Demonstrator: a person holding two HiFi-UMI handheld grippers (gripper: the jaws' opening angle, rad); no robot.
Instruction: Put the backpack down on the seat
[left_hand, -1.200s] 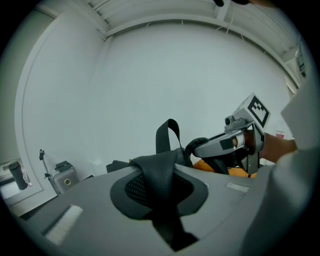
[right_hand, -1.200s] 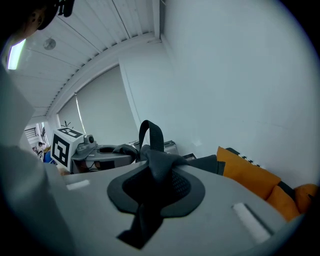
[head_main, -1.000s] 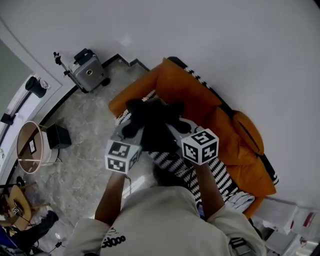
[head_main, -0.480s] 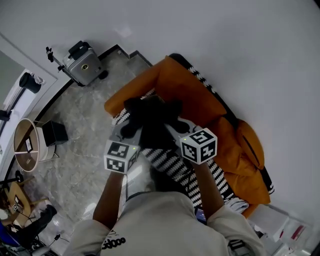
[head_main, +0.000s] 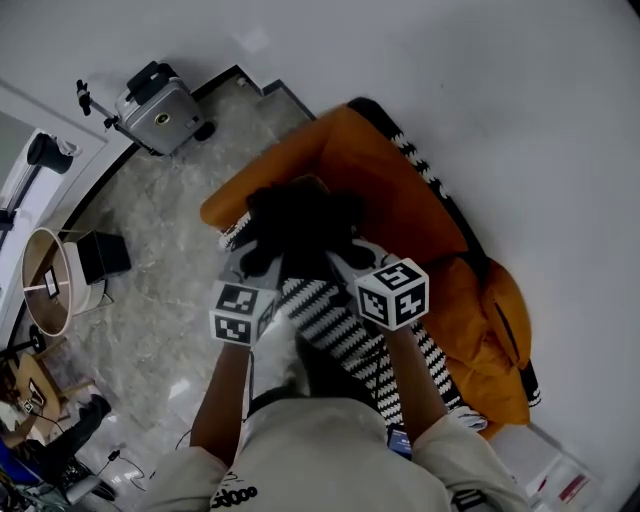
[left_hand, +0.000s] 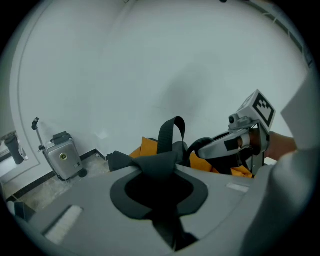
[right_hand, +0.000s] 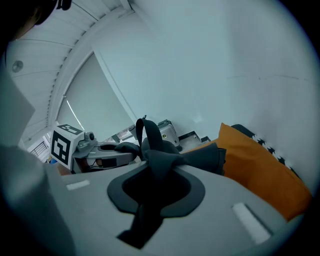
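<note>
A black backpack (head_main: 300, 232) hangs between my two grippers above the left end of an orange sofa (head_main: 375, 180). A black-and-white striped blanket (head_main: 345, 335) covers the sofa's seat. My left gripper (head_main: 256, 264) is shut on a black strap (left_hand: 161, 161) of the backpack, with fabric bunched in its jaws. My right gripper (head_main: 347, 256) is likewise shut on a black strap (right_hand: 159, 159). Each gripper shows in the other's view: the right gripper (left_hand: 216, 146) and the left gripper (right_hand: 111, 150). The backpack's underside is hidden, so I cannot tell whether it touches the seat.
A silver suitcase (head_main: 155, 103) stands on the marble floor by the white wall, left of the sofa. A round lampshade (head_main: 45, 292) and a black box (head_main: 100, 255) sit at the far left. An orange cushion (head_main: 497, 300) lies at the sofa's right end.
Both grippers have carried the backpack forward and down towards the sofa, side by side. Their hold on the straps is unchanged.
</note>
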